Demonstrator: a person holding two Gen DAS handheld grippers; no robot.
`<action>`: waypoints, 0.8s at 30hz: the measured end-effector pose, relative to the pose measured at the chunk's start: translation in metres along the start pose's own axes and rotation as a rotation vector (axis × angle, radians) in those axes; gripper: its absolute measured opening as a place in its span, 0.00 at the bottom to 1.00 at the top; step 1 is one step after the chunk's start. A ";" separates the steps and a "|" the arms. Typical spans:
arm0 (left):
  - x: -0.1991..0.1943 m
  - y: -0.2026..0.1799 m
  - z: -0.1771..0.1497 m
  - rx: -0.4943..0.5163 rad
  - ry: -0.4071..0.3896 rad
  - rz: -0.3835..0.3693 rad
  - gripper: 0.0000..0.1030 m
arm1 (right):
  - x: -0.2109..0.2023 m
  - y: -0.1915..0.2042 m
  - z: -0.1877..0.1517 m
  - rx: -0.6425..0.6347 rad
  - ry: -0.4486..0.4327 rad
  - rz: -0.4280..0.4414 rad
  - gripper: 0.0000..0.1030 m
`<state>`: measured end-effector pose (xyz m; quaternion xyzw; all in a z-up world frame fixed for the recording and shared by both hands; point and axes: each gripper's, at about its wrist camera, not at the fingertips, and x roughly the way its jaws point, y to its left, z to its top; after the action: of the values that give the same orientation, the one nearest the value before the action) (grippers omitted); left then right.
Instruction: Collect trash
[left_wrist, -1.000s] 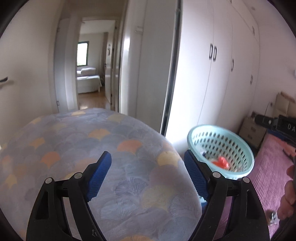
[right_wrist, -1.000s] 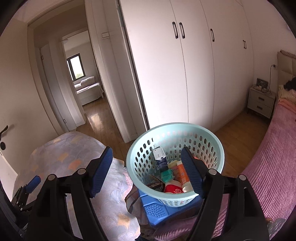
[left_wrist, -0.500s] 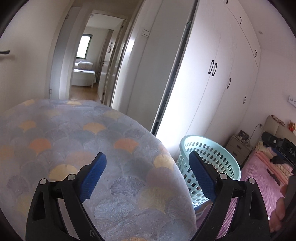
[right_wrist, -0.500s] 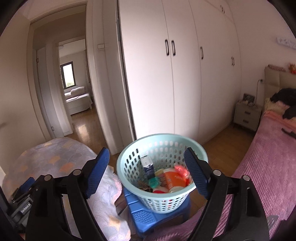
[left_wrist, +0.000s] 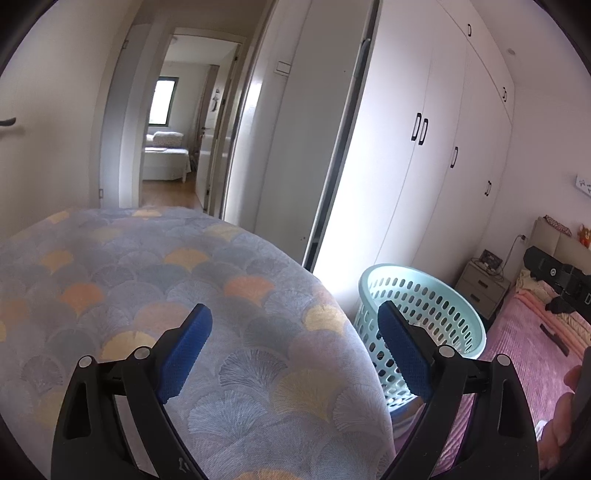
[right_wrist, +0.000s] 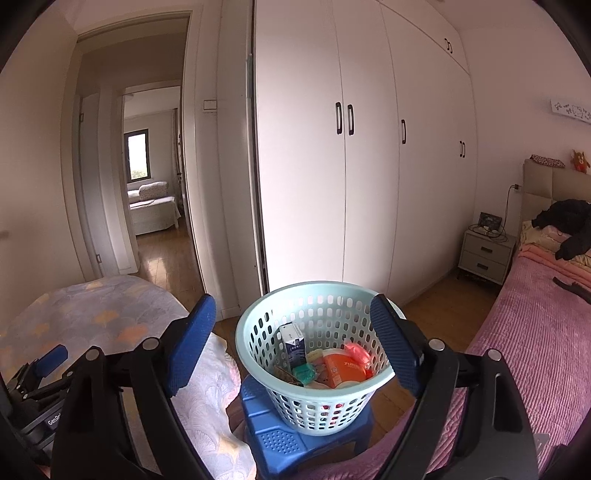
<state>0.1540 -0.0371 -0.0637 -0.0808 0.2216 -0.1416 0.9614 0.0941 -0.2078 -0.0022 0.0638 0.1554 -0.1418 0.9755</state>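
**Basket drops lower in my right view, both claws empty**

Since a second ago the basket (right_wrist: 317, 354) has slid down and shrunk in my right view, and more wardrobe and bed now show above and beside it; in my left view only its rim and wall remain, the orange scrap inside gone from sight.

Largest around me is the white wardrobe (right_wrist: 369, 166), running along the far side to the nightstand (right_wrist: 485, 254). Open wooden floor (right_wrist: 436, 306) lies between its doors and the pink bed (right_wrist: 532, 332) on the right. On the left, the fan-patterned cover (left_wrist: 147, 295) fills most of my left view, its rounded edge falling away just beside the basket. An open doorway (right_wrist: 155, 184) leads off behind it.

Pale green and perforated, the basket stands on a blue stool (right_wrist: 295, 439), wedged between cover and bed. Collected trash lies inside: a small carton (right_wrist: 293, 341), an orange-labelled tub (right_wrist: 343, 369), a teal scrap (right_wrist: 304, 373).

My left gripper (left_wrist: 293, 350) is spread wide above the cover, nothing between its pads. My right gripper (right_wrist: 293, 343) frames the basket from short of it, jaws opening, holding nothing.
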 end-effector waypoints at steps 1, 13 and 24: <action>0.000 0.000 0.000 -0.001 0.001 0.002 0.87 | 0.001 0.000 -0.001 0.000 0.002 -0.003 0.79; 0.001 -0.002 -0.001 0.007 0.001 0.018 0.89 | 0.005 0.001 0.000 0.021 -0.010 -0.021 0.80; 0.002 -0.003 -0.001 0.019 0.009 0.016 0.89 | 0.009 -0.004 -0.004 0.033 0.006 -0.028 0.80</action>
<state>0.1549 -0.0407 -0.0646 -0.0694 0.2253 -0.1361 0.9622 0.0997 -0.2130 -0.0095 0.0779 0.1568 -0.1579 0.9718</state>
